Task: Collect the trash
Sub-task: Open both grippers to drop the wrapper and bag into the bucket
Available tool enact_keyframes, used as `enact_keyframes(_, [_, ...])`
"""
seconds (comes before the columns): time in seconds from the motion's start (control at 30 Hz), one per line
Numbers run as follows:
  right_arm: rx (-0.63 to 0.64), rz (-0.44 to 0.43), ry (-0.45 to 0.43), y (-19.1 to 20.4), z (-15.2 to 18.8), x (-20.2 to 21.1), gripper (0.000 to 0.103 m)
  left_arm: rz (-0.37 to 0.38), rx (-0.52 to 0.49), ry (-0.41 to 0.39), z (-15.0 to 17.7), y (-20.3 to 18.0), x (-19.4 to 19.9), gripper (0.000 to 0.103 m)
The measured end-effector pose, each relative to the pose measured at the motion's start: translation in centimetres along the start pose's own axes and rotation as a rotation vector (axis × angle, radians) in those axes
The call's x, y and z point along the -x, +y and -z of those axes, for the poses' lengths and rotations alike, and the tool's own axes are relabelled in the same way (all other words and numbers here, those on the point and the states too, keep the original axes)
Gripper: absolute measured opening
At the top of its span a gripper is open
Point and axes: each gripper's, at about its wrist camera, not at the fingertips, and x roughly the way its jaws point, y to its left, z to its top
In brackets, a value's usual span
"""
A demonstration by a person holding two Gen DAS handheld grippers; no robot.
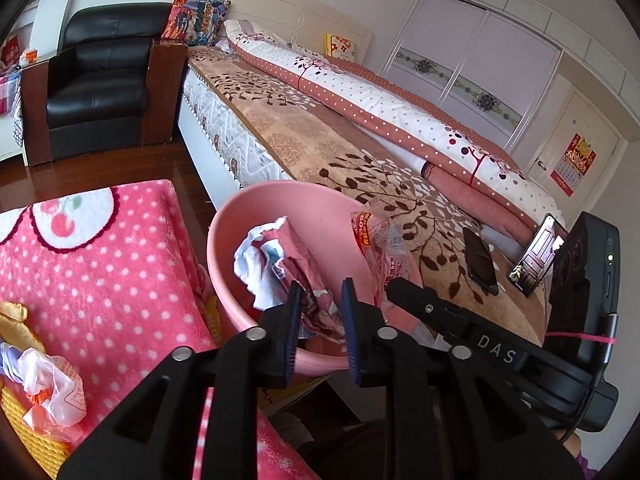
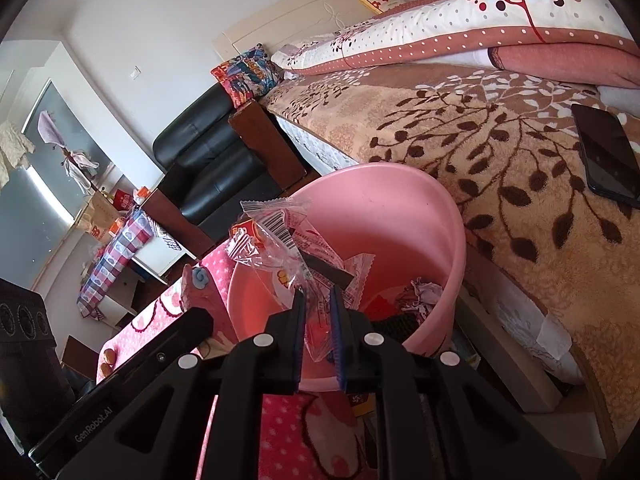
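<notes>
pink bin between bed and pink dotted blanket, left gripper released over bin, crumpled red wrapper loose between its jaws, right gripper pinching clear wrappers above bin, dark phone on bed

The pink bin is showing smooth, slightly glossy plastic. The clear wrapper is appearing as thin, crinkled, shiny film; the crumpled wad is looking like creased paper. The dotted blanket is presenting fluffy matt cloth. The armchair is showing glossy black leather, and the floor is reflecting light as polished wood.
</notes>
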Motion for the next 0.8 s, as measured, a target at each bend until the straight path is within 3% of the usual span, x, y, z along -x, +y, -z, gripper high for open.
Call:
enact_keyframes(0.1, [0.0,0.01,-0.003,0.0,0.0,0.0,0.019,0.002,0.007,-0.001,-0.1,0.2,0.1,0.037])
enact_keyframes(0.33, [0.026,0.011,-0.02,0.6,0.2,0.7,0.028,-0.013,0.003,-0.028,-0.2,0.3,1.6,0.038])
enact_keyframes(0.8, [0.216,-0.034,-0.037,7.3,5.0,4.0,0.035,-0.136,0.013,-0.103,1.8,1.5,8.3,0.038])
